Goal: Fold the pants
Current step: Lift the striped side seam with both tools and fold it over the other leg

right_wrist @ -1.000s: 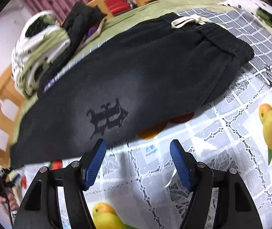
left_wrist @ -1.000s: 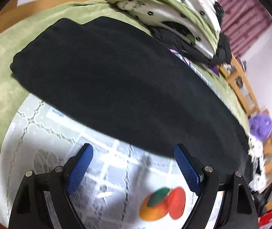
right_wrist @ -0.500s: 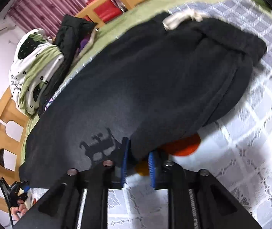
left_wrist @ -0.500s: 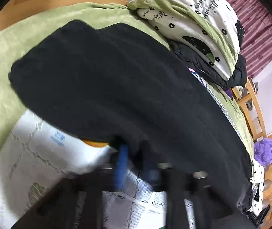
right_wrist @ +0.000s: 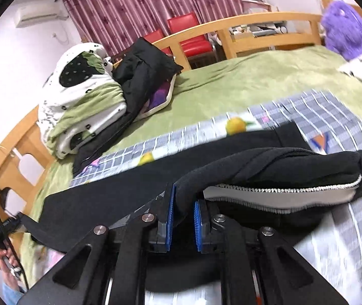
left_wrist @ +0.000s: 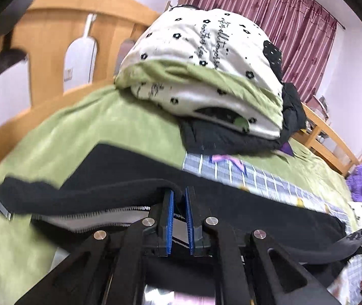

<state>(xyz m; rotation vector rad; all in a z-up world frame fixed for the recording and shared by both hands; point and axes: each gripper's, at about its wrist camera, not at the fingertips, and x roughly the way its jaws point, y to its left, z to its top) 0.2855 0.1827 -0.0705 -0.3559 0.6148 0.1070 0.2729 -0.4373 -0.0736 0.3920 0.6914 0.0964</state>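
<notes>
Both claws are clamped on the near edge of the black pants (left_wrist: 231,203): the left claw (left_wrist: 179,213) pinches a raised fold toward the hem end, the right claw (right_wrist: 183,212) toward the waistband end (its pale lining showing). The pants lie crosswise ahead of both, long axis side to side, on the checked cloth (right_wrist: 320,111) over the green bed (left_wrist: 92,132). Motion blur hides details; the garment's underside is unseen.

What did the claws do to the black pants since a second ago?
Both claws closed on the pants' near edge: left claw, right claw. They lifted it and are carrying it over the rest. The bedding pile stayed put.
</notes>
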